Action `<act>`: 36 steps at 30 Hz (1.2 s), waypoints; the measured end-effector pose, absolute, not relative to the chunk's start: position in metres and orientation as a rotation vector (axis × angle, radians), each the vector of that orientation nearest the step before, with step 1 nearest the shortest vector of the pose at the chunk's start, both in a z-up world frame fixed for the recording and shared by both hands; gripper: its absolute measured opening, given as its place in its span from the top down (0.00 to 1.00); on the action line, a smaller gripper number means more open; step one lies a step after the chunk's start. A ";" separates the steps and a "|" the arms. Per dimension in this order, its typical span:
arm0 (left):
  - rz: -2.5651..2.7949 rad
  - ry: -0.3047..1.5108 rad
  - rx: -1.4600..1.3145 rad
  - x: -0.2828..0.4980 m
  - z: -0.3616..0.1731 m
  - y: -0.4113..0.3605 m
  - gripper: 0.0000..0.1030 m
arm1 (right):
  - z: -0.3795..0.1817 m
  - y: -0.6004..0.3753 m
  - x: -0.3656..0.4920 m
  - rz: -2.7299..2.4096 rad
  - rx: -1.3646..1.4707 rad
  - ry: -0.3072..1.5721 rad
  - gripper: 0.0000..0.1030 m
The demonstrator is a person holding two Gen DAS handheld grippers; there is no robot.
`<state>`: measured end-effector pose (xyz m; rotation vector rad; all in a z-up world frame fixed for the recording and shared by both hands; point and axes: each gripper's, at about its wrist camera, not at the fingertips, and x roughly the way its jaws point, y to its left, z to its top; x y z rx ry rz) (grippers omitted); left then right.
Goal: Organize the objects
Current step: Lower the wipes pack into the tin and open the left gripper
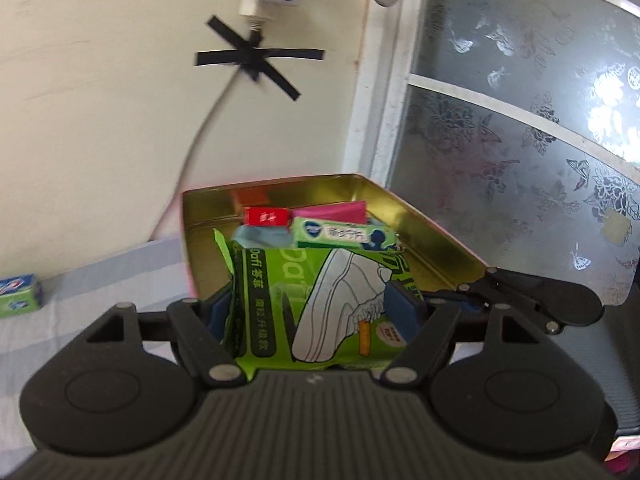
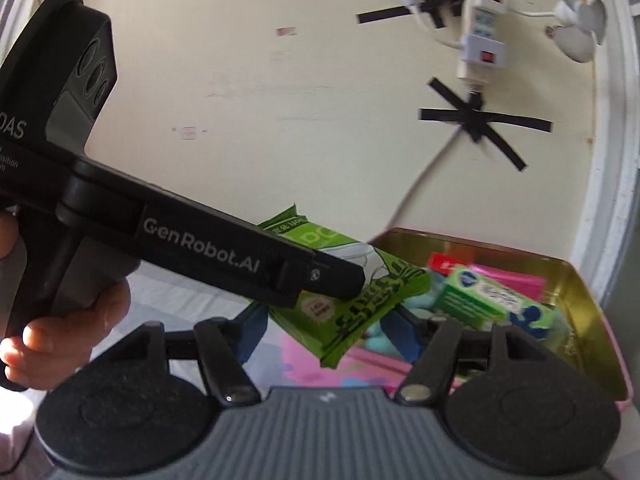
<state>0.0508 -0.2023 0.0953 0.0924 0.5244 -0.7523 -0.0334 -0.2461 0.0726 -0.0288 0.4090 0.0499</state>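
Note:
My left gripper [image 1: 316, 312] is shut on a green wipes packet [image 1: 320, 304] printed with a white sneaker, held just in front of an open gold tin [image 1: 420, 220]. In the right wrist view the left gripper [image 2: 332, 280] reaches in from the left, holding the green packet [image 2: 360, 300] over the tin's [image 2: 592, 304] near edge. The tin holds a green-white box [image 1: 344, 234], a red box [image 1: 266, 216] and a pink item [image 1: 332, 210]. My right gripper [image 2: 324, 332] is open and empty below the packet.
A small green-blue box [image 1: 20, 294] lies on the striped cloth at far left. A wall with a taped cable [image 1: 256, 56] and power strip [image 2: 480, 40] stands behind. A frosted window [image 1: 520, 120] is to the right.

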 end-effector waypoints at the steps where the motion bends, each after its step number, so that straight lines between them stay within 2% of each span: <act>1: -0.767 0.528 0.102 0.054 0.094 -0.219 0.24 | 0.072 -0.261 -0.033 0.031 -0.021 0.414 0.38; 8: -0.772 0.602 0.149 0.084 0.068 -0.289 0.23 | 0.047 -0.342 -0.021 -0.076 0.015 0.492 0.37; 10: -0.702 0.581 0.206 0.085 0.064 -0.298 0.23 | 0.037 -0.354 -0.014 -0.154 0.016 0.508 0.35; 12: -0.639 0.553 0.263 0.083 0.061 -0.300 0.23 | 0.030 -0.362 -0.013 -0.248 0.025 0.484 0.28; 25: -0.448 0.486 0.242 0.053 0.084 -0.235 0.22 | 0.039 -0.348 -0.059 -0.313 0.224 0.311 0.20; 36: -0.359 0.506 0.192 0.026 0.074 -0.166 0.22 | 0.052 -0.292 -0.074 -0.189 0.326 0.325 0.19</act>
